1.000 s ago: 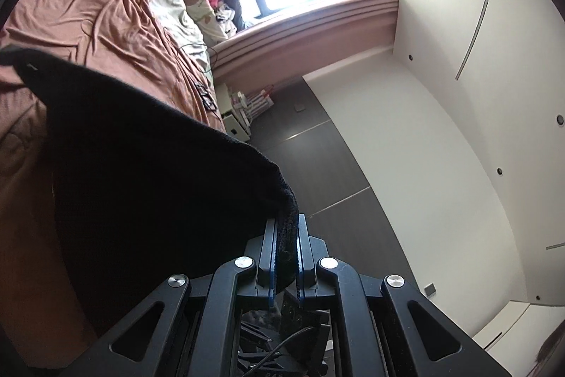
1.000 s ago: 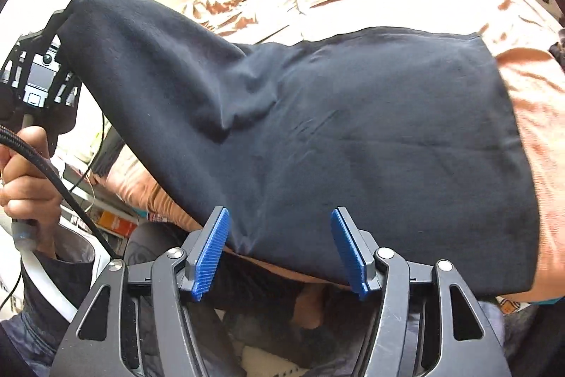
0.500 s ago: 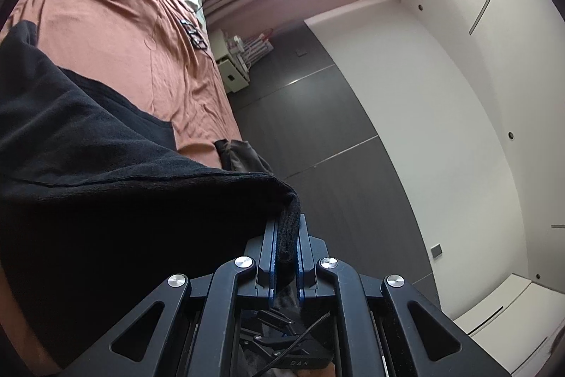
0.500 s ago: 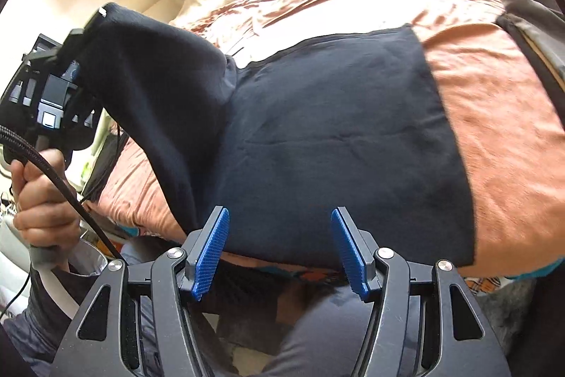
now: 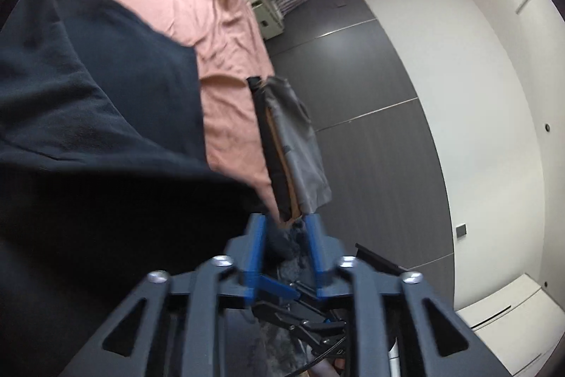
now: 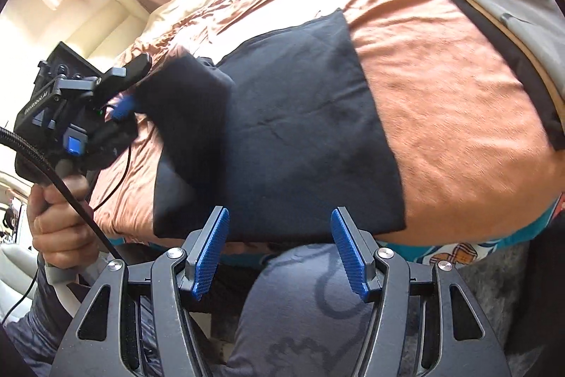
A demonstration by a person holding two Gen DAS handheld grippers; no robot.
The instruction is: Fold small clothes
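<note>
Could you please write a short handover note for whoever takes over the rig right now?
Left gripper: open, empty, beside the black garment's folded left edge.
Right gripper: open, empty, hanging over the garment's near hem.
Black garment: lies on the orange bed cover, one side flap folded over the body.
Grey folded clothes: at the bed's right edge.
Left to do: fold the other side, then halve it, judging by its present shape.

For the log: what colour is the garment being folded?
Black garment, plain, on an orange-brown bedsheet; clearest in the right wrist view.
</note>
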